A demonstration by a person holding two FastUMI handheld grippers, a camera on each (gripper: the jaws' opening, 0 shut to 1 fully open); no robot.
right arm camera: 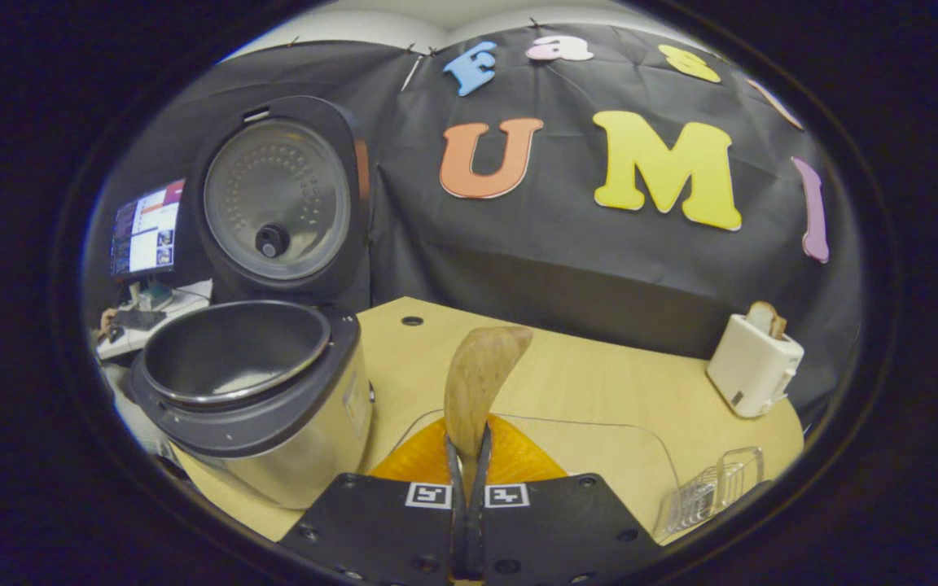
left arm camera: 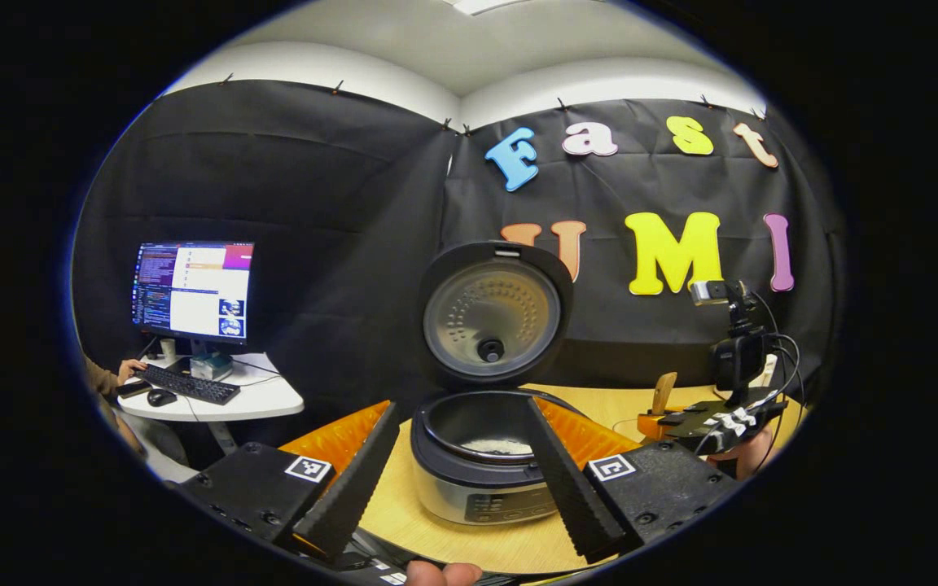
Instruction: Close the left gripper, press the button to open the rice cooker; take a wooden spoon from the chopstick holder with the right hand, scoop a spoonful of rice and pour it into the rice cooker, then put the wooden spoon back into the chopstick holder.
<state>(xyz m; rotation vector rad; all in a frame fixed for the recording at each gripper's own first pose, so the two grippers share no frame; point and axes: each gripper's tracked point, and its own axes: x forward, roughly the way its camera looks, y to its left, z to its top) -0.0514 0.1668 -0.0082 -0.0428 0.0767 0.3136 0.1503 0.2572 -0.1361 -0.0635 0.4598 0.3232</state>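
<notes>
The rice cooker [left arm camera: 477, 488] stands on the wooden table with its lid [left arm camera: 491, 313] swung up, and a little white rice [left arm camera: 501, 446] lies in the inner pot. My left gripper [left arm camera: 461, 488] is open just in front of it, one finger on each side of the cooker body. Further right, a hand holds my right gripper [left arm camera: 713, 423] with the wooden spoon [left arm camera: 664, 391] sticking up. In the right gripper view, my right gripper [right arm camera: 469, 456] is shut on the wooden spoon [right arm camera: 481, 374], bowl end upward, to the right of the open rice cooker [right arm camera: 257, 407].
A white toaster [right arm camera: 754, 358] with a slice of bread stands at the table's far right. A clear plastic rack [right arm camera: 713, 488] sits at the near right edge. Off the table to the left is a white desk [left arm camera: 265, 399] with a monitor [left arm camera: 192, 289], a keyboard and a person's hand.
</notes>
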